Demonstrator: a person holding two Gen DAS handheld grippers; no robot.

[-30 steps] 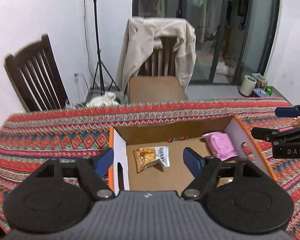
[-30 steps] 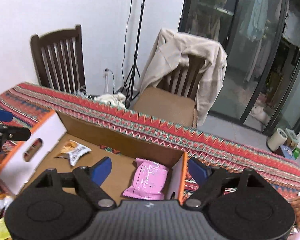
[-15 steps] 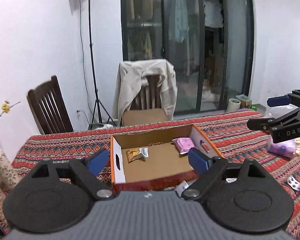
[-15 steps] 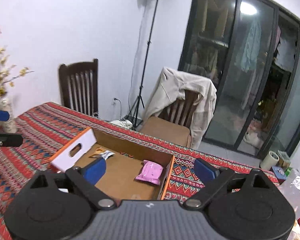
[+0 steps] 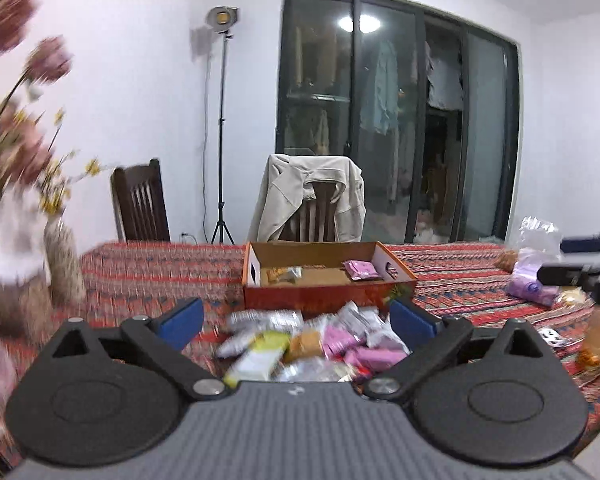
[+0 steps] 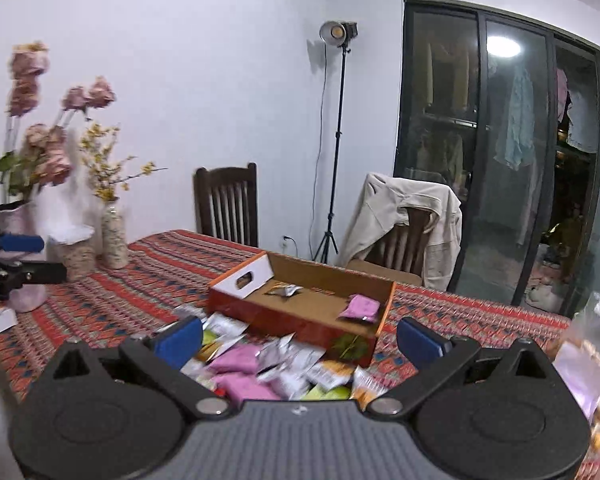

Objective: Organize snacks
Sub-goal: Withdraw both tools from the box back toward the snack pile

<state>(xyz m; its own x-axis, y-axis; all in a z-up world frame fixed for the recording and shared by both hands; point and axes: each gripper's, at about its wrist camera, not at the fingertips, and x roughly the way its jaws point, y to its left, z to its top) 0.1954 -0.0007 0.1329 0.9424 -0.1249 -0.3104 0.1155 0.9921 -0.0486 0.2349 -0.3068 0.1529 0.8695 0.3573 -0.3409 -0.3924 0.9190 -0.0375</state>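
An open cardboard box (image 5: 328,296) (image 6: 300,320) with orange edges stands on the patterned tablecloth. It holds a pink snack packet (image 5: 362,270) (image 6: 358,306) and an orange-and-silver packet (image 5: 284,274) (image 6: 284,290). A pile of loose snack packets (image 5: 312,344) (image 6: 272,364) lies in front of the box. My left gripper (image 5: 296,322) is open and empty above the pile. My right gripper (image 6: 300,340) is open and empty above the pile too. The right gripper shows at the left view's right edge (image 5: 584,272); the left gripper shows at the right view's left edge (image 6: 16,260).
Vases with flowers (image 6: 114,236) (image 5: 62,264) stand at the table's left end. Plastic bags with purple and brown items (image 5: 534,276) lie at the right. Two chairs (image 5: 312,208) and a light stand (image 5: 222,120) stand behind the table.
Both grippers have pulled back and up from over the box. The snack pile in front of the box has come into view. Both stay open and empty.
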